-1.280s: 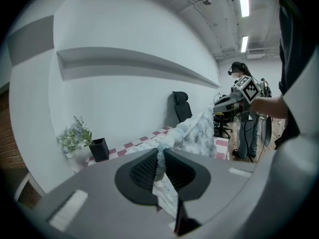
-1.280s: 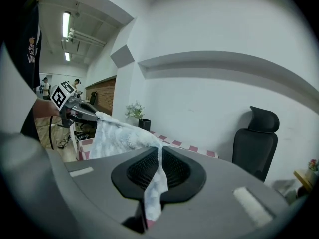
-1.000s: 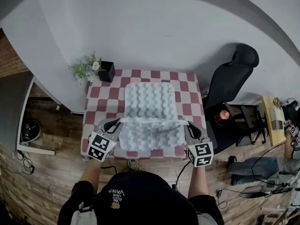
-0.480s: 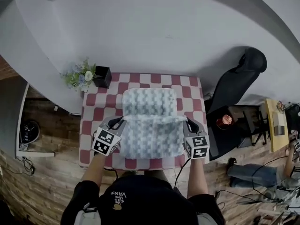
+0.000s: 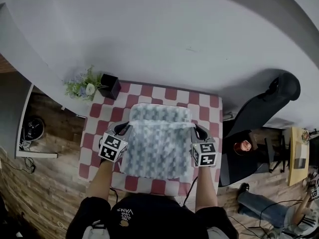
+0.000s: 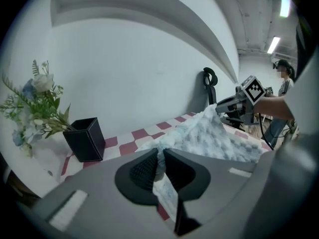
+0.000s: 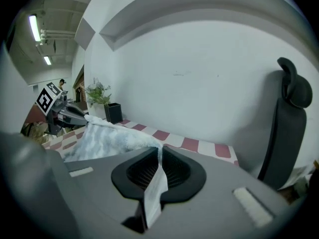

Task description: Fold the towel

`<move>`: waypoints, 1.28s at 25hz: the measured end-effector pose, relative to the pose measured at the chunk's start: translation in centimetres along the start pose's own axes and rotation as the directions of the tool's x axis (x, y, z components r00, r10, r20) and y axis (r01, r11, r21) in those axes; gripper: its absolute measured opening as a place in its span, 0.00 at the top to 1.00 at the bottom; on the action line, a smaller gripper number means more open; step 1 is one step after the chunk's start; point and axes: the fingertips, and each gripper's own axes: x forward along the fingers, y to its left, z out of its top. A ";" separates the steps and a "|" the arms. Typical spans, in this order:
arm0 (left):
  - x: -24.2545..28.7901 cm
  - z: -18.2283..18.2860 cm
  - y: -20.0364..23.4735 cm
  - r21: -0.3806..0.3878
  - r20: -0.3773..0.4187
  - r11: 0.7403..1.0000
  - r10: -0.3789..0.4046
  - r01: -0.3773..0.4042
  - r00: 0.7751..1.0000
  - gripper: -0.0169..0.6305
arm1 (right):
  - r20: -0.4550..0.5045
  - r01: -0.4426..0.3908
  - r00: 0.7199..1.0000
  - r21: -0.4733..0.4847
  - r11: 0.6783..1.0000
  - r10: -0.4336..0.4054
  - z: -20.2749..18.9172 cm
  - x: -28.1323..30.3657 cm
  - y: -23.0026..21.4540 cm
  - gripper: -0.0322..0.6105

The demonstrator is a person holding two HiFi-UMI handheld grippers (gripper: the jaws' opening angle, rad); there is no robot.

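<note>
Towel (image 5: 158,143), pale and bumpy, is stretched between my two tools. Its raised edge runs straight from one to the other, and the rest lies on the counter (image 5: 97,133), some nearer me and some beyond that edge.

My left hand-held gripper (image 5: 124,130) is clenched on the towel's left corner. In the left gripper view the cloth is pinched flat between the ribbed pads (image 6: 142,171), and a strip of it trails back toward the camera. My right hand-held gripper (image 5: 195,129) is clamped on the right corner the same way, with a thin fold squeezed between its pads. The two sit level with each other, the towel's width apart.

The counter carries a red-and-white checked cloth, which shows outside both grippers. Beyond the left hand-held gripper, near the counter's far corner, stands a black square box (image 5: 110,86). A bunch of pale flowers and greenery (image 5: 79,87) sits just beside it, farther left. Beyond and outside the right hand-held gripper, off the counter, stands a black office chair (image 5: 264,108). A plain white wall (image 5: 164,39) rises behind everything.
</note>
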 end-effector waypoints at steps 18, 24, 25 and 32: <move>8.5 -2.8 4.3 -0.089 -0.138 0.990 0.092 -0.105 0.986 0.92 | -0.117 -0.028 0.993 0.021 0.999 0.031 -3.1 9.6 -1.8 0.90; 9.0 -3.2 6.1 -0.162 -0.124 0.973 0.146 -0.166 0.981 0.78 | -0.127 0.068 0.990 0.082 0.994 -0.057 -3.6 10.8 -3.6 0.76; 8.9 -3.2 6.4 -0.167 -0.125 0.970 0.154 -0.174 0.980 0.78 | -0.118 0.084 0.990 0.099 0.992 -0.072 -3.5 10.7 -4.0 0.74; 7.8 -2.3 7.8 -0.191 -0.073 0.960 0.195 -0.205 0.978 0.76 | -0.111 0.146 0.985 0.141 0.979 -0.130 -3.4 8.2 -5.2 0.73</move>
